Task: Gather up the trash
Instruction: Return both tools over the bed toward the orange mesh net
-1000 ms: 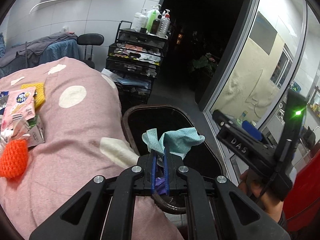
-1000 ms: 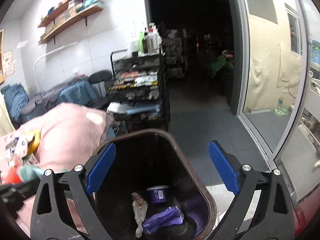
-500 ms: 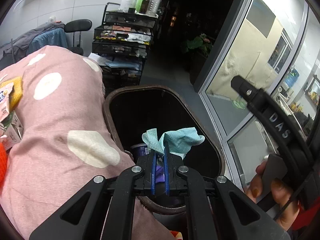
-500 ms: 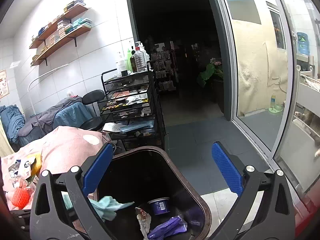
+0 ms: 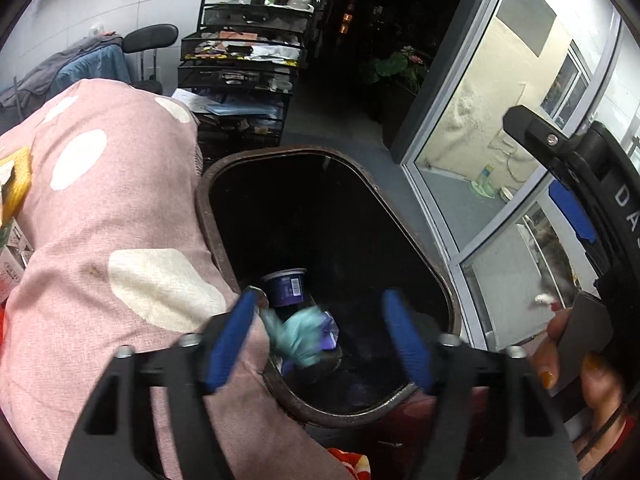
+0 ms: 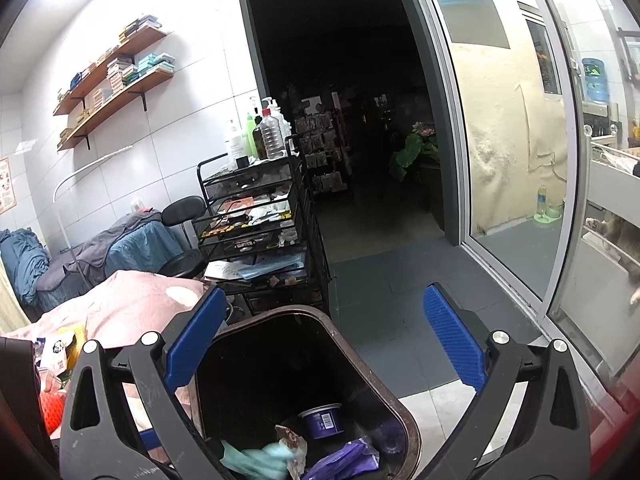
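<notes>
A dark bin with a brown rim point(image 5: 208, 208) stands beside the bed. My left gripper point(image 5: 319, 300) hangs over its near end, and its jaws are opening with nothing pressed between the blue pads. A teal cloth point(image 5: 298, 336), blurred, drops loose inside the bin just below them. It falls beside a purple cup point(image 5: 286, 288). The right wrist view shows the cloth point(image 6: 256, 458) low in the bin point(image 6: 348, 340), next to the cup point(image 6: 322, 420) and a purple wrapper point(image 6: 344, 462). My right gripper point(image 6: 325, 296) is open and empty above the bin.
A pink spotted blanket point(image 5: 100, 240) lies left of the bin with packets point(image 6: 60, 352) and an orange net point(image 6: 50, 412) on it. A black wire cart point(image 5: 240, 60) with bottles stands behind. A glass door point(image 5: 500, 160) is on the right. A hand point(image 5: 580, 360) holds the right gripper.
My left jaws have opened and let go of the teal cloth, which now falls into the bin. The left gripper came lower over the bin. The right gripper tilted up a little.
</notes>
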Demonstrator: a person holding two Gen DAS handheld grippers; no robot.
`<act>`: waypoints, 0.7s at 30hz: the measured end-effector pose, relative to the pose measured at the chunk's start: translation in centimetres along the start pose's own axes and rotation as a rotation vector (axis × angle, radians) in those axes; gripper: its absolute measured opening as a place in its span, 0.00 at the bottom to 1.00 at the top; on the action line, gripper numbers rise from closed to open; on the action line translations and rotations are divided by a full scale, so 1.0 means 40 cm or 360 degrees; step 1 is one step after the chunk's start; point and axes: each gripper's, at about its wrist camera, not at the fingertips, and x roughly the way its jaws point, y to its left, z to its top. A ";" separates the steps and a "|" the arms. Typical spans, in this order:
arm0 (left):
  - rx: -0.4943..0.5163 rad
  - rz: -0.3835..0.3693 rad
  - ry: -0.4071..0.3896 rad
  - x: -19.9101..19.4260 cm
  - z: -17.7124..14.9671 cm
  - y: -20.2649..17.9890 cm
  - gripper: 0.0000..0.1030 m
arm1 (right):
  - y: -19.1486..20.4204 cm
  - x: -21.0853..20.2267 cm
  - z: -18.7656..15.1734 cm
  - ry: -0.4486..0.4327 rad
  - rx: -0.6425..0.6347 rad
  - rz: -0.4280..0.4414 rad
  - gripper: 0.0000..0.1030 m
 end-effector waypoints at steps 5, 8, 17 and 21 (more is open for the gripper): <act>0.0012 -0.0001 -0.0063 -0.018 -0.003 0.000 0.84 | -0.007 -0.002 0.000 0.0002 0.0019 0.0009 0.95; 0.0021 0.0015 -0.0109 -0.037 -0.006 0.001 0.86 | -0.009 -0.007 0.003 -0.0004 0.0030 0.0031 0.95; -0.0017 0.0150 -0.0343 -0.150 -0.023 0.038 0.93 | -0.002 -0.012 0.002 -0.0003 0.0056 0.0069 0.95; -0.0103 0.0198 -0.0434 -0.204 -0.040 0.083 0.94 | 0.004 -0.009 -0.006 0.0017 0.0069 0.0098 0.95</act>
